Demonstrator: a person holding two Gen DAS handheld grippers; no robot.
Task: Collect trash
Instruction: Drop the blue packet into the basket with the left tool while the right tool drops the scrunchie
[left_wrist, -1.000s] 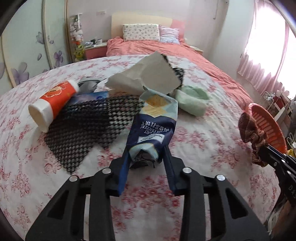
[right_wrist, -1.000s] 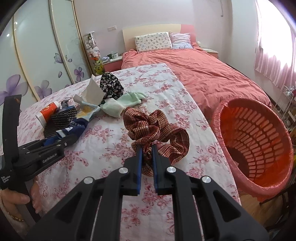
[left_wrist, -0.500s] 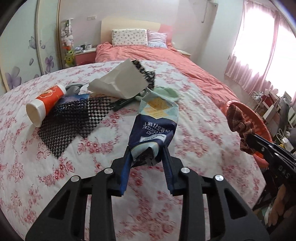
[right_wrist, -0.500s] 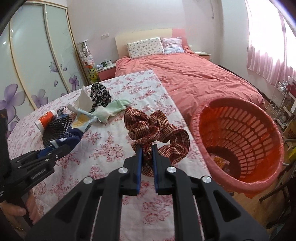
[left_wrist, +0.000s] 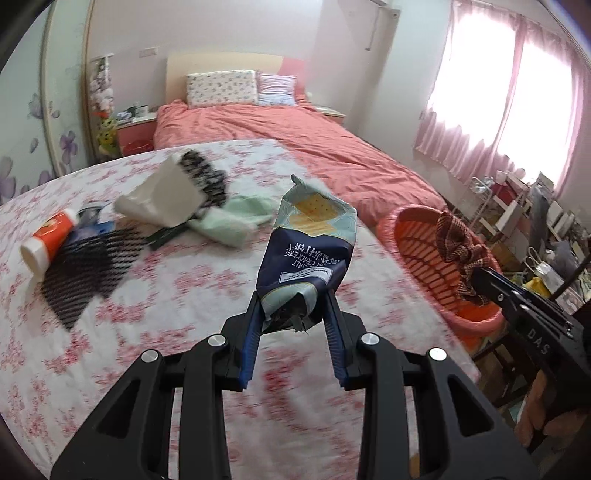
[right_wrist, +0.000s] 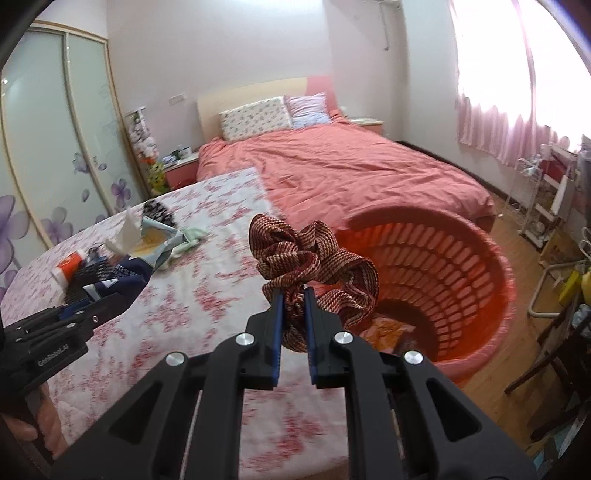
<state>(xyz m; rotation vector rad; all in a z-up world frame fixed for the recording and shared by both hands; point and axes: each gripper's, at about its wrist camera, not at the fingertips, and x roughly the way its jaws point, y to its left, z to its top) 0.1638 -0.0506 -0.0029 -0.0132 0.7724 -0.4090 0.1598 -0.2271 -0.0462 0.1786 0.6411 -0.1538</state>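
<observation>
My left gripper (left_wrist: 293, 314) is shut on a blue cracker wrapper (left_wrist: 308, 251) and holds it up above the floral cloth. My right gripper (right_wrist: 294, 295) is shut on a red-brown woven scrunchie (right_wrist: 314, 266) and holds it at the near rim of the orange trash basket (right_wrist: 461, 258). In the left wrist view the scrunchie (left_wrist: 460, 254) hangs over the basket (left_wrist: 410, 243). Some trash lies at the basket's bottom (right_wrist: 391, 328).
On the floral cloth (left_wrist: 184, 288) lie an orange tube (left_wrist: 48, 240), a black mesh sheet (left_wrist: 88, 266), white paper (left_wrist: 162, 195), a black patterned cloth (left_wrist: 203, 177) and a green cloth (left_wrist: 236, 221). A pink bed (right_wrist: 351, 173) stands behind. Shelves stand at right (right_wrist: 546, 192).
Both grippers have swung right toward the basket. The scrunchie now hangs at the basket's rim, and the wrapper is lifted higher off the cloth.
</observation>
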